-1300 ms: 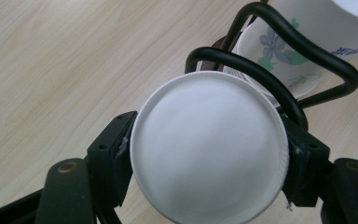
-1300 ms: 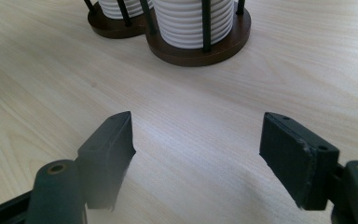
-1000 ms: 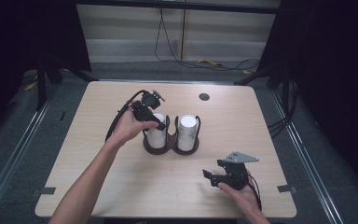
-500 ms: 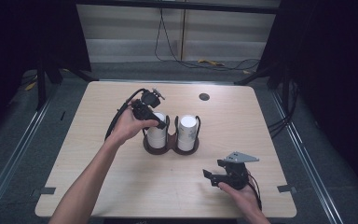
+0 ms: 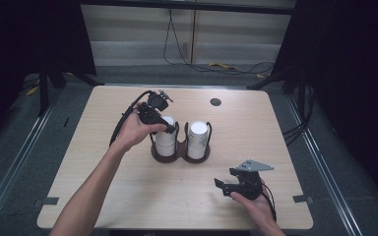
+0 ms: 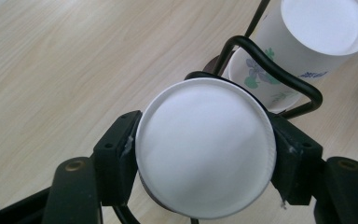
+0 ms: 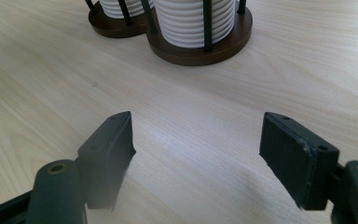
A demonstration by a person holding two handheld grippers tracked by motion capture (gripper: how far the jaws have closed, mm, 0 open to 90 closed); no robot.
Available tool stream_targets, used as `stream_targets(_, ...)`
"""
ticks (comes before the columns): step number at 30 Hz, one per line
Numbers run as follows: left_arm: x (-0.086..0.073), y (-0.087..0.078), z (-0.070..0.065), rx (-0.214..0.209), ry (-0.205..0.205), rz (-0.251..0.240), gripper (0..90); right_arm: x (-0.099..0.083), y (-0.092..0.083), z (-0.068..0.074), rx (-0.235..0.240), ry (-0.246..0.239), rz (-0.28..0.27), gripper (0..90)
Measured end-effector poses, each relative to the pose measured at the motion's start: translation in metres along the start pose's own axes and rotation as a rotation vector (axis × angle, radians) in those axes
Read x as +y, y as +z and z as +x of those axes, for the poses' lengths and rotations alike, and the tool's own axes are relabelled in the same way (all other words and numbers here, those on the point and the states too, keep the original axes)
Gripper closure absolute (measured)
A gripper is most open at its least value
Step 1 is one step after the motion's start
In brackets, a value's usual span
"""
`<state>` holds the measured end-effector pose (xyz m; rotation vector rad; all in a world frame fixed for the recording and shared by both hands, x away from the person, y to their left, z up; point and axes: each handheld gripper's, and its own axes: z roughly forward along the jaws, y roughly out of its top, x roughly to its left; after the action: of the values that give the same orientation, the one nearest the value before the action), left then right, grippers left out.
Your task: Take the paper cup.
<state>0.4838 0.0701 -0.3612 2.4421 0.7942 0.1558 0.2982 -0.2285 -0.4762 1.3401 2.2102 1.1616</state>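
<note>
Left tool: clamped across the top cup of the left stack, with the jaws having just been closing and both pads now pressing on opposite sides of the cup's wall near its closed end. Comes in from above and from the far left side, probably because the wire posts of the holder fence the stack lower down and leave only its crown free to pinch. Grips crosswise at the widest reachable part, so the cup can likely slide straight up off the ones beneath it.

Right tool: open, nothing between the jaws, held low over the bench on the near right, well apart from the holder. Faces the holder's wooden base, seemingly parked in wait or ready to steady it should the stack drag.

Top cup: seated on the left stack, in the holder's left ring near the middle of the bench, just beside the right stack. Stands inverted, flat white bottom up, mouth down over its neighbours. Long axis upright, running along the posts, so the clean way out looks to be a vertical lift, not a tilt.
</note>
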Motion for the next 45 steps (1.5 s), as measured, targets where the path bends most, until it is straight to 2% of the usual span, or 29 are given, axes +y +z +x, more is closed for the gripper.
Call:
stream_targets(1, 0.0, -0.001, 0.0, -0.002, -0.004, -0.009, 34.6, 0.0, 0.0, 0.0, 0.0, 0.0, 0.001, 25.9)
stream_targets(4, 0.0, -0.002, 0.0, -0.008, 0.022, -0.008, 34.6, 0.0, 0.0, 0.0, 0.001, 0.0, 0.0, 25.9)
stream_targets(10, 0.0, -0.004, -0.001, -0.008, 0.014, -0.019, 34.7, 0.0, 0.0, 0.0, -0.002, -0.002, 0.003, 26.0)
stream_targets(12, 0.0, -0.005, 0.0, -0.009, 0.024, -0.015, 34.7, 0.0, 0.0, 0.0, -0.002, -0.001, 0.001, 26.0)
stream_targets(14, 0.0, -0.006, 0.0, -0.007, 0.012, -0.021, 34.8, 0.0, 0.0, 0.0, -0.002, -0.001, 0.001, 26.1)
stream_targets(22, -0.002, -0.014, 0.002, -0.013, 0.007, -0.049, 35.1, 0.0, 0.0, 0.0, -0.001, 0.001, 0.002, 26.1)
stream_targets(25, -0.002, -0.016, 0.002, -0.015, -0.004, -0.081, 35.3, 0.0, 0.0, 0.0, -0.001, 0.0, 0.001, 26.1)
stream_targets(32, -0.002, -0.02, -0.001, -0.013, 0.012, -0.088, 35.5, 0.0, -0.001, 0.0, -0.009, 0.009, 0.002, 26.2)
stream_targets(39, -0.004, -0.028, 0.003, -0.01, 0.001, -0.118, 35.7, 0.0, -0.001, 0.0, -0.011, 0.007, -0.001, 26.3)
stream_targets(41, -0.005, -0.03, 0.003, -0.012, -0.005, -0.142, 35.7, 0.0, -0.001, -0.001, -0.013, 0.011, -0.003, 26.5)
stream_targets(45, -0.005, -0.031, 0.002, -0.012, 0.003, -0.143, 35.8, 0.0, -0.001, -0.001, -0.014, 0.011, -0.005, 26.5)
